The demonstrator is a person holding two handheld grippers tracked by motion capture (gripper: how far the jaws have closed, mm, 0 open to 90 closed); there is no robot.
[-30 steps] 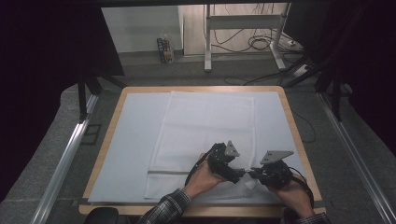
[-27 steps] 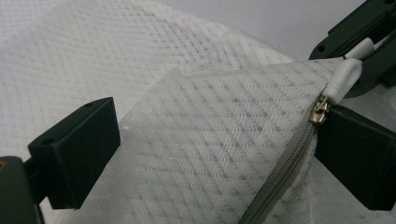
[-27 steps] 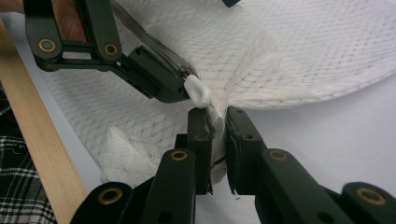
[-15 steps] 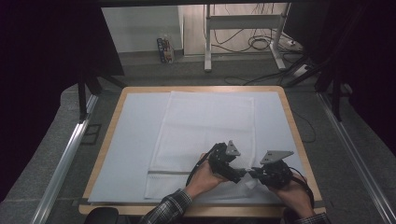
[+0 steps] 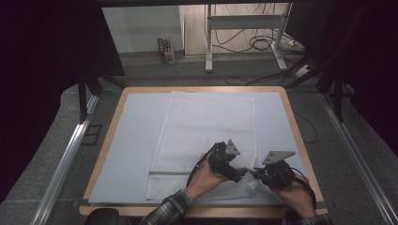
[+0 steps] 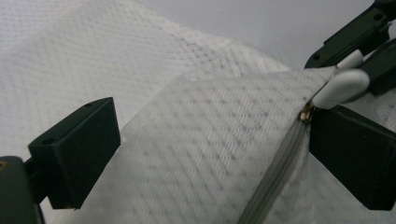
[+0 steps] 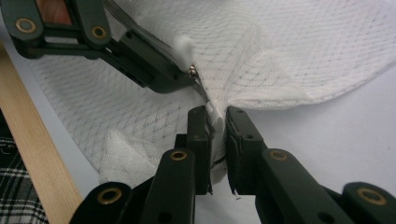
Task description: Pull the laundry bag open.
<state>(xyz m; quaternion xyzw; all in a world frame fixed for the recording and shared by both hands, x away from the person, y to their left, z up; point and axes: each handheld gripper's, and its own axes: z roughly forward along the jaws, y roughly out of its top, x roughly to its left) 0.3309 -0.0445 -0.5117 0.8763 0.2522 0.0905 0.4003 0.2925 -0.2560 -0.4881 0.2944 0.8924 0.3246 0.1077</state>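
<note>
Near-right corner of table (image 5: pixel 112 140): white mesh laundry bag (image 5: pixel 206 126) lies flat, long axis running away from me, zipper (image 6: pixel 275 172) along near edge. My right claw (image 7: pixel 217 116) narrow, pinching bag's corner fabric just past zipper end. My left claw (image 6: pixel 205 140) wide, straddling lifted zipper edge, pads apart from cloth; white pull tab (image 6: pixel 343 86) sits by its far jaw, nearest this claw. Zipper line runs leftward from tab. Mesh fine, diamond-patterned, limp.

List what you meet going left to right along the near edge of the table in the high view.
Bare blue mat → white mesh laundry bag → left tongs → right tongs → wooden table rim.
</note>
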